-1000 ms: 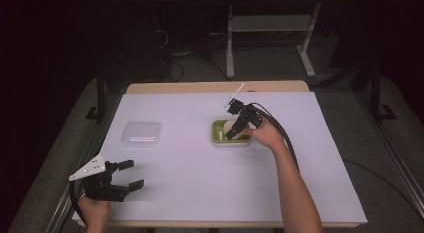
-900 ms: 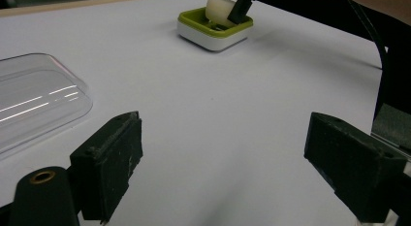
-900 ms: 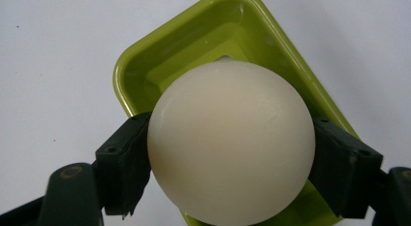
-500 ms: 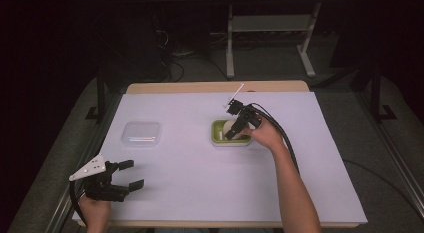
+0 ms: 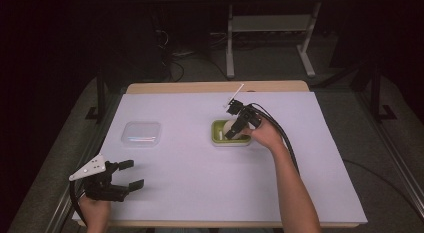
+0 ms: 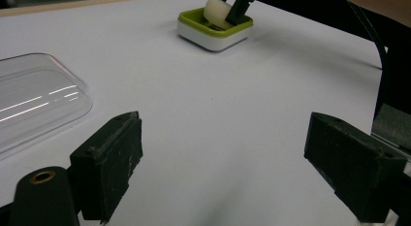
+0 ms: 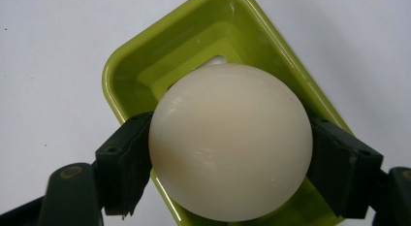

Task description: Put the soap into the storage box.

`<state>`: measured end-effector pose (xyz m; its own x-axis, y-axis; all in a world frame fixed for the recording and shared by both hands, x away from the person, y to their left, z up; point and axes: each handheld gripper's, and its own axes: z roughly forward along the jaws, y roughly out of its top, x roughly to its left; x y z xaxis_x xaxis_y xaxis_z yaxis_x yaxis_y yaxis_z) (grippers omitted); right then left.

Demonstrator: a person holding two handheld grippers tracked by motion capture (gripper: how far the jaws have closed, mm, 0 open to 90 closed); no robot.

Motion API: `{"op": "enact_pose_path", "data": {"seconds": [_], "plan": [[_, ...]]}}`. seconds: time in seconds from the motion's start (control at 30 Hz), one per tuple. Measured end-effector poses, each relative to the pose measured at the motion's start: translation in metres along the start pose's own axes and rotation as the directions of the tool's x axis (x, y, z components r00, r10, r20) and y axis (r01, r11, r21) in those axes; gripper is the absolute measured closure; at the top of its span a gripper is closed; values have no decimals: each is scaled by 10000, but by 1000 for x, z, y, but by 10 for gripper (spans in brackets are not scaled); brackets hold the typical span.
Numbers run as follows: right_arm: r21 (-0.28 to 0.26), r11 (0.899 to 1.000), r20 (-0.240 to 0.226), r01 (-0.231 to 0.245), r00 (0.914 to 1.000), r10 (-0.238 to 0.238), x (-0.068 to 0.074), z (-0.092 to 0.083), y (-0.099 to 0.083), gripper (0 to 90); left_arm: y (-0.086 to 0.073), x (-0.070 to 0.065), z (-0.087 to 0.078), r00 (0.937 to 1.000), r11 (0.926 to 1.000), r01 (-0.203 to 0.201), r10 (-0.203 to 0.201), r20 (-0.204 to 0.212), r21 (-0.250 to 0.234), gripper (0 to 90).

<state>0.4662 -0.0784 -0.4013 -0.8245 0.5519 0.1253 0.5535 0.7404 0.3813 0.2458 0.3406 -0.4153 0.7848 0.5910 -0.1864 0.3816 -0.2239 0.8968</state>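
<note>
Our right gripper (image 7: 228,163) clamps the smooth cream-white ball (image 7: 230,141) over the lime-green rectangular plastic tray (image 7: 131,66), centre frame. We judge it best lowered gently. Our left gripper (image 5: 120,175) rests spread, lower left.

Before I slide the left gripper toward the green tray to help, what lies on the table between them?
Nothing: bare white table cover runs from the left gripper to the green tray, as the high view shows. The clear lid sits off to the side.

Green tray (image 7: 135,71) floor: mostly hidden under the cream soap (image 7: 230,143).
Clear lid (image 6: 34,102): cut by left edge.
</note>
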Motion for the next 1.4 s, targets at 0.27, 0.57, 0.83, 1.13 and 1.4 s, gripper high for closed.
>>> {"op": "enact_pose_path", "data": {"seconds": [0.27, 0.57, 0.83, 1.13, 1.4], "plan": [[-12, 10000, 23, 11, 10000, -11, 0, 0, 0, 223, 0, 0, 0, 10000, 10000, -24, 24, -10, 11, 131], [5, 10000, 18, -13, 10000, 13, 1, 0, 0, 223, 0, 0, 0, 10000, 10000, -43, 43, -13, 14, 130], [-10, 10000, 15, 18, 10000, -18, 1, -1, 0, 222, 0, 0, 0, 10000, 10000, -23, 23, -9, -2, 130], [-566, 9984, -47, -3, 10000, 0, 1, -11, 0, 285, 0, 0, 1, 10000, 10000, -3, 3, -8, -14, 131], [-573, 9983, -38, 47, 10000, -50, 3, -19, -3, 269, 0, -1, 1, 10000, 10000, -37, 37, 6, -5, 130]]}}
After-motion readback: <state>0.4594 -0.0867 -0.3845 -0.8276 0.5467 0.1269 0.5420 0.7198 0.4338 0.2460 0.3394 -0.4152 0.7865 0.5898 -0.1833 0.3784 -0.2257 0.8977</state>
